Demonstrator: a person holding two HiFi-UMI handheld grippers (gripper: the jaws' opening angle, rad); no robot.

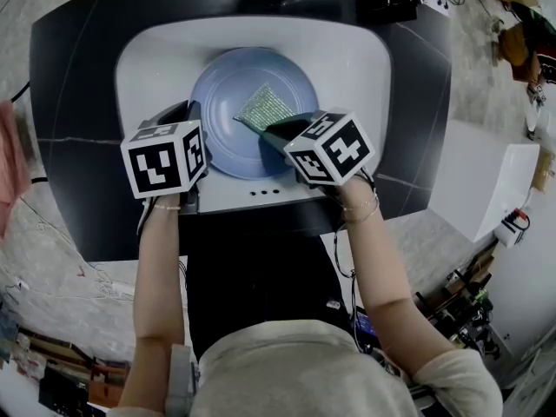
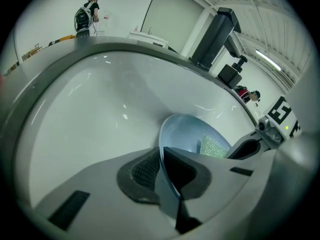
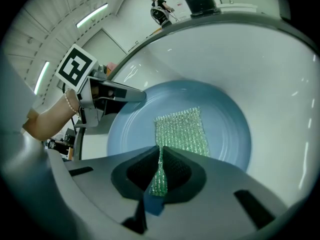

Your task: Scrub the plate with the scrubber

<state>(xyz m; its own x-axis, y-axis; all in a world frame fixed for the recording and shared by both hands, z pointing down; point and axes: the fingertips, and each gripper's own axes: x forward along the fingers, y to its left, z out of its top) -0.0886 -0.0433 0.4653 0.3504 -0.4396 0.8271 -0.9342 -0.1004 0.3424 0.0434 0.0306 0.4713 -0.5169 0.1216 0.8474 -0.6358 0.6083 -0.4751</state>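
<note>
The left gripper (image 2: 162, 159) clamps the blue plate (image 1: 224, 102) by its rim, presumably steadying it in the white basin (image 1: 347, 68), while the right gripper (image 3: 160, 165) pinches the green mesh scrubber (image 1: 265, 107) (by one edge) flat against the plate.

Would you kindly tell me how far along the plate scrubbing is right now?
Set up: the plate lies in the sink, its rim pinched by the left gripper. In hand: the right gripper grips the green scrubber, whose free end lies flat on the plate's middle. Left: the scrubbing itself; no suds or marks show how much is covered.
</note>
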